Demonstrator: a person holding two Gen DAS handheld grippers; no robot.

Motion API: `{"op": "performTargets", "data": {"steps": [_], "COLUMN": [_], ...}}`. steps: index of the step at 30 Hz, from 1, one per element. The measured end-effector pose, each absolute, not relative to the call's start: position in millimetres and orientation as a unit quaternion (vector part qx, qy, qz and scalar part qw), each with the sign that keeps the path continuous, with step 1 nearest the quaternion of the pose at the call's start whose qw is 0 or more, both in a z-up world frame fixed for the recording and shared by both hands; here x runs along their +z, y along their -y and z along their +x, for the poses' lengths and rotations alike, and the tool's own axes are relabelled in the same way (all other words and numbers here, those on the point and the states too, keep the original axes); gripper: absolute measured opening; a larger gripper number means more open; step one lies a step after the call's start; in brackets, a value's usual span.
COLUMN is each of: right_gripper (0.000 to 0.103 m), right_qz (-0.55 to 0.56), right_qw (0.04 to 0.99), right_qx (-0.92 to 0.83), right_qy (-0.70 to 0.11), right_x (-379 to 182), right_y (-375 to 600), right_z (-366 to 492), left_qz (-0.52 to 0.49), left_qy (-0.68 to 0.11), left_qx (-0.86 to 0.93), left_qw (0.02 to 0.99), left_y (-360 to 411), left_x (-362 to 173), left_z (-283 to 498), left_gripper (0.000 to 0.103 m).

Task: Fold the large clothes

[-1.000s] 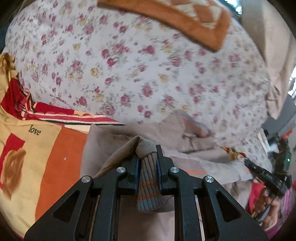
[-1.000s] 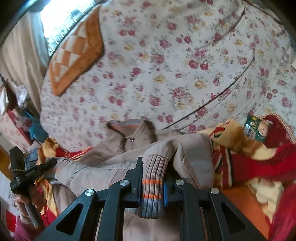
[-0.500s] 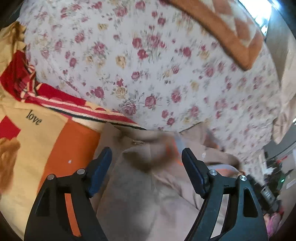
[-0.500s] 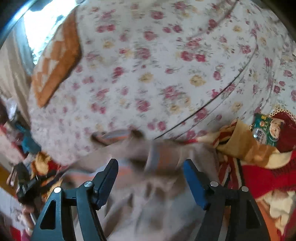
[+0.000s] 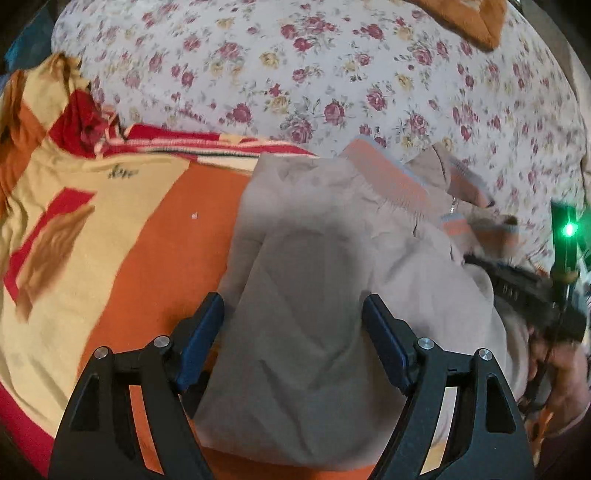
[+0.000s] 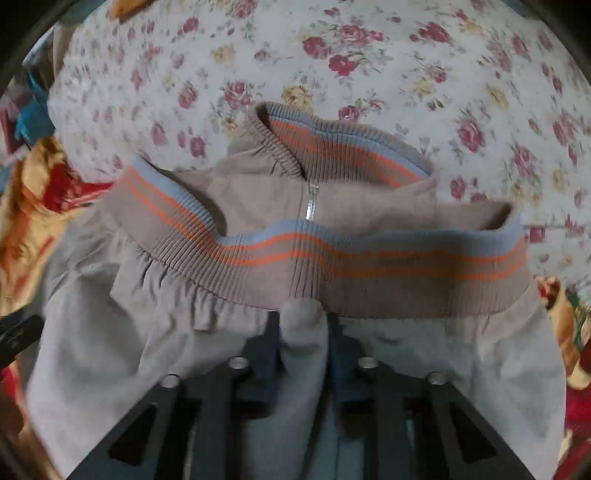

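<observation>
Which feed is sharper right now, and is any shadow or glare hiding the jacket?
Left wrist: the jacket is fairly sharp, a soft shadow on its middle, green light flaring at right. Right wrist: ribbed hem crisp, edges blurred, right gripper dim.

Jacket (image 6: 236,206): taupe/beige body; ribbed hem band (image 6: 369,266) taupe w/ 2 thin orange stripes and a grey-blue edge. Collar (image 6: 332,144): same scheme, taupe rib, orange lines, grey-blue trim. Zip pull (image 6: 311,206): silver.

Bedsheet (image 5: 332,74): off-white ground, small floral print, dark pink/maroon roses plus yellow blooms, grey-green leaves.

Blanket (image 5: 110,240): orange, cream-yellow and red blocks, brown motif, dark script lettering; red/cream stripes w/ a black line along the top edge.

Cushion (image 5: 469,18): orange-brown border.

Left gripper (image 5: 293,332): black frame, dark blue pads, silver screws. Right gripper (image 6: 303,343): black.
</observation>
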State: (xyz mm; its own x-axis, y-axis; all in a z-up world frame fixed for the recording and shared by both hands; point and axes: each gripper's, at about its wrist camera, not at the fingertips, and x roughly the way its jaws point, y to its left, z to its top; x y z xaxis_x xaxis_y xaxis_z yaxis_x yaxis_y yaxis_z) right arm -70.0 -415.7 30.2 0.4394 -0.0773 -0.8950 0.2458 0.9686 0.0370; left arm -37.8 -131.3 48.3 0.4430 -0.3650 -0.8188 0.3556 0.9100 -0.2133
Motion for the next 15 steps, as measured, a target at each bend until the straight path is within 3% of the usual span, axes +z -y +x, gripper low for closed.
{"op": "performTargets", "data": {"steps": [5, 9, 11, 13, 15], "right_gripper": [0.012, 0.013, 0.023, 0.052, 0.061], "right_qz": [0.139, 0.124, 0.139, 0.166, 0.156], "right_qw": [0.854, 0.851, 0.851, 0.852, 0.867], "right_qx": [-0.139, -0.152, -0.133, -0.106, -0.121], "right_qy": [-0.482, -0.486, -0.489, -0.486, -0.458], "right_x": [27, 10, 16, 34, 59], "right_y": [438, 437, 440, 446, 453], "right_z": [-54, -46, -55, -79, -118], "left_qz": [-0.014, 0.018, 0.028, 0.016, 0.004], "left_qy": [-0.473, -0.464, -0.470, -0.475, -0.479], "left_qx": [-0.216, -0.199, -0.194, -0.194, -0.194], "left_qw": [0.854, 0.863, 0.861, 0.858, 0.856], "left_y": [134, 140, 141, 137, 134], "left_x": [53, 45, 36, 30, 29], "left_z": [-28, -23, -19, -16, -12], "left_gripper": [0.078, 0.078, 0.078, 0.079, 0.079]}}
